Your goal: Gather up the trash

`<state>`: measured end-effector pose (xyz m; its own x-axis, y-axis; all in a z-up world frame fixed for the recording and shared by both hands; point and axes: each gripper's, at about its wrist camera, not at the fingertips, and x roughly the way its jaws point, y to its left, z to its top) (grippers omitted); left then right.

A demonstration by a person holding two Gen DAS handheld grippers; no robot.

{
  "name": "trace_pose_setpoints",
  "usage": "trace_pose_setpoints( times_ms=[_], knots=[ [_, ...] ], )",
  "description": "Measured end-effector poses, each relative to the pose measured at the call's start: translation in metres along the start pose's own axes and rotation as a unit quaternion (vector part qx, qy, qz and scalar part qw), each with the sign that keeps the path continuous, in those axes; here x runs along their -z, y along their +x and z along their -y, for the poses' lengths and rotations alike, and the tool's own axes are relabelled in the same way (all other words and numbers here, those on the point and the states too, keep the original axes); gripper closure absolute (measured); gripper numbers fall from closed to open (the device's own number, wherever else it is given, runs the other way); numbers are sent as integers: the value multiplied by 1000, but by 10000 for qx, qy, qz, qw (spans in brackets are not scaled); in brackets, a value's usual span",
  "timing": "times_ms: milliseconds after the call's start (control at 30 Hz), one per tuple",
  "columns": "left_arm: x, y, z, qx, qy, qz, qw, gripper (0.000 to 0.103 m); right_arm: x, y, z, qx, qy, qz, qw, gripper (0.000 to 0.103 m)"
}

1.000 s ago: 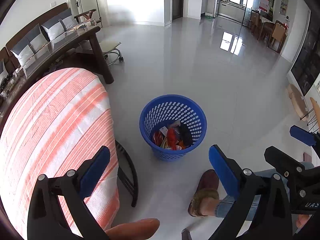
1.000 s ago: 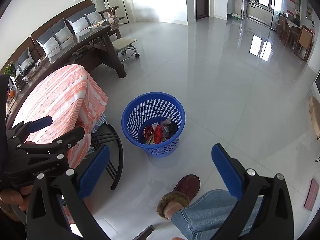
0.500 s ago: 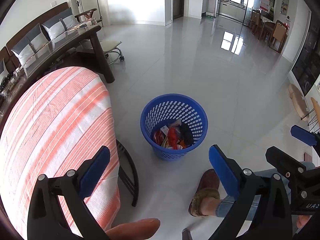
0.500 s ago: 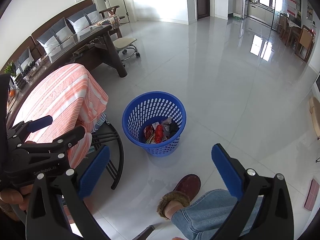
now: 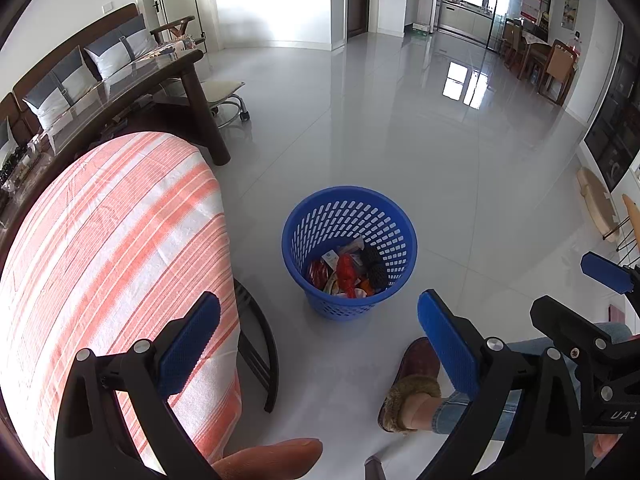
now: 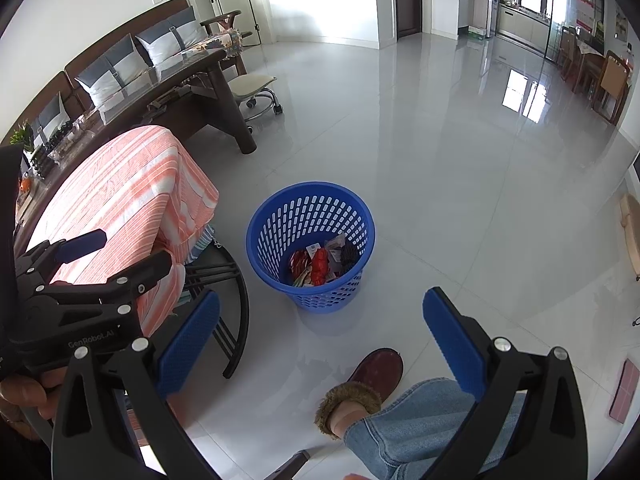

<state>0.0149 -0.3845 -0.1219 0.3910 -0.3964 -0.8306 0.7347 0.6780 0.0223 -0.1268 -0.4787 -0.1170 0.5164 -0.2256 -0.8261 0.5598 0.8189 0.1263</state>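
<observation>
**Left wrist view: both grippers empty above a filled trash basket**

Your left gripper (image 5: 318, 344) hangs with its blue pads spread wide and nothing between them, above the glossy grey floor (image 5: 400, 140). Your right gripper (image 6: 320, 340) is just as wide apart and just as empty; in the left wrist view it shows at the right edge, and in the right wrist view the left gripper sits at the left edge, held in your hand (image 6: 24, 396).

Ahead of both sets of fingers stands the blue basket (image 5: 316, 236), upright on the floor, with trash (image 5: 346, 272) lying in its bottom: red and orange wrappers, a white packet and something dark. Your slippered foot (image 6: 362, 388) rests on the tiles near the basket, a denim trouser leg (image 6: 404, 420) behind it.

To the left, an orange-and-white striped cloth (image 5: 112, 248) drapes over a piece of furniture with curved black legs (image 5: 260, 344), just beside the basket without touching it. Farther off stand a dark wooden table (image 6: 192, 88), a sofa with grey cushions (image 6: 116, 60) and a pale wheeled stool (image 6: 256, 88).
</observation>
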Motion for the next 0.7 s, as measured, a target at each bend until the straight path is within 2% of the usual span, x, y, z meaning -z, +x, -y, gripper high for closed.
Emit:
trace_pose_setpoints(
  times_ms=[700],
  knots=[
    [4, -2, -1, -4, 8, 73, 10000, 5, 0, 4, 5, 70, 34, -46, 10000, 5]
  ],
)
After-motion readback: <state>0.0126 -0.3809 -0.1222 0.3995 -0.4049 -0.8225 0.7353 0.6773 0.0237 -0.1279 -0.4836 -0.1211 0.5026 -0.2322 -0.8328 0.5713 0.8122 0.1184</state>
